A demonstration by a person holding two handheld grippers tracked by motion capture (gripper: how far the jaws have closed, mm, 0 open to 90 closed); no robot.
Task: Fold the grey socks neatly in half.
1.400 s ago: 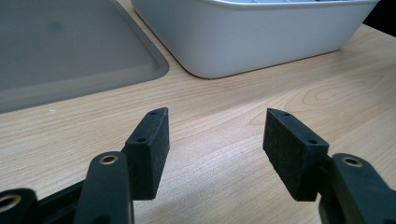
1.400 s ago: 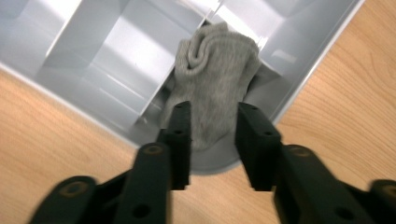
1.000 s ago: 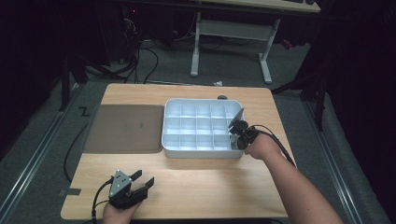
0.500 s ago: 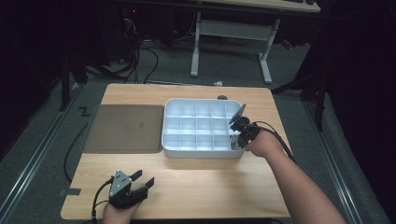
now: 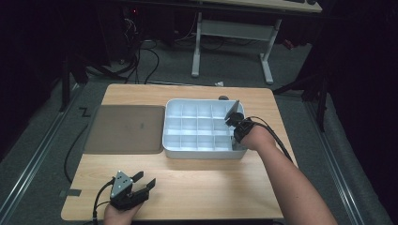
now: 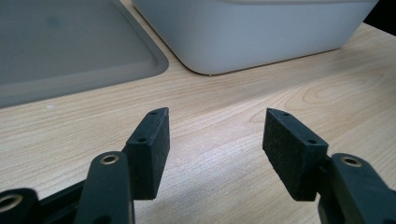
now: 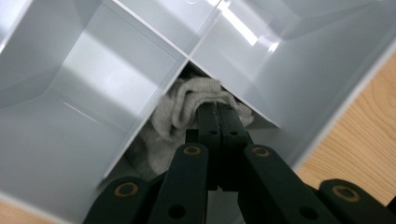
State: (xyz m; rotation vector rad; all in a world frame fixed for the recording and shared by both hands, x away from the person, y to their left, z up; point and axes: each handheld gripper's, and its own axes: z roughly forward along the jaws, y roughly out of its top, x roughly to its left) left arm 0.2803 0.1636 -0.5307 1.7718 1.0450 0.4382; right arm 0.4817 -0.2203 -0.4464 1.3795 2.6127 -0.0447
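right gripper [image 7: 217, 108] jaws pinched on grey cloth [image 7: 189, 103] in the bin's [image 5: 171, 124] corner cell; left gripper [image 6: 215, 140] jaws wide, empty over bare table [image 5: 211, 183]

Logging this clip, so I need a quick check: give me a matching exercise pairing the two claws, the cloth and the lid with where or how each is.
1. left claw
2. right claw
3. grey cloth
4. grey lid

a. flat on the table beside the divided box
b. open over bare wood
c. bunched in a box compartment
d. shut on the cloth

Pairs: 1-b, 2-d, 3-c, 4-a
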